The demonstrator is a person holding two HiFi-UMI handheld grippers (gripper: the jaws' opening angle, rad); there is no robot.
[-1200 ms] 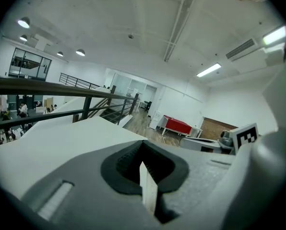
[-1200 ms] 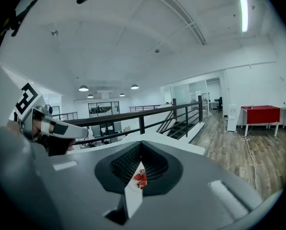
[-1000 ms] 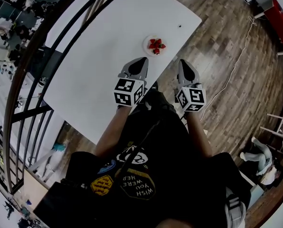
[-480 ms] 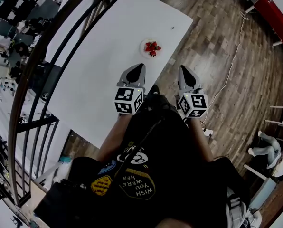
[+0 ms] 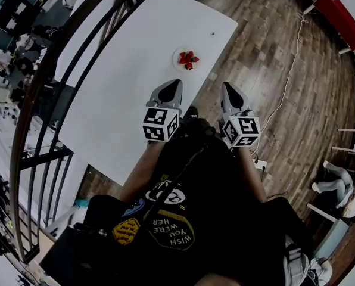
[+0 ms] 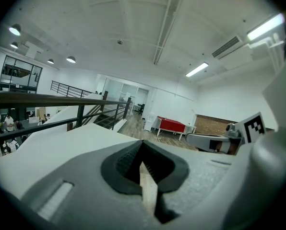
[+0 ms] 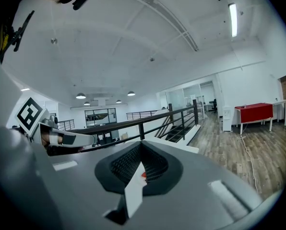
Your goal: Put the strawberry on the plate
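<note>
The red strawberry (image 5: 188,58) lies on the small round white plate (image 5: 179,53), with what looks like more than one red piece there, though we cannot count them. The plate sits on the long white bench (image 5: 118,88), close to the bench's right edge and towards its far end.

Nearer to us, the left claw (image 5: 176,84) hangs over the near part of the bench, just short of the plate and apart from it. In its own view we see its grey jaws pressed together with nothing between them.

The right claw (image 5: 226,86) is level with the left one but off the bench's right edge, over the brown wooden plank floor (image 5: 285,76). Its jaws are also closed and empty; through the thin slit at their base we glimpse a red speck (image 7: 143,175).

A black metal railing (image 5: 31,94) curves along the bench's left side.
</note>
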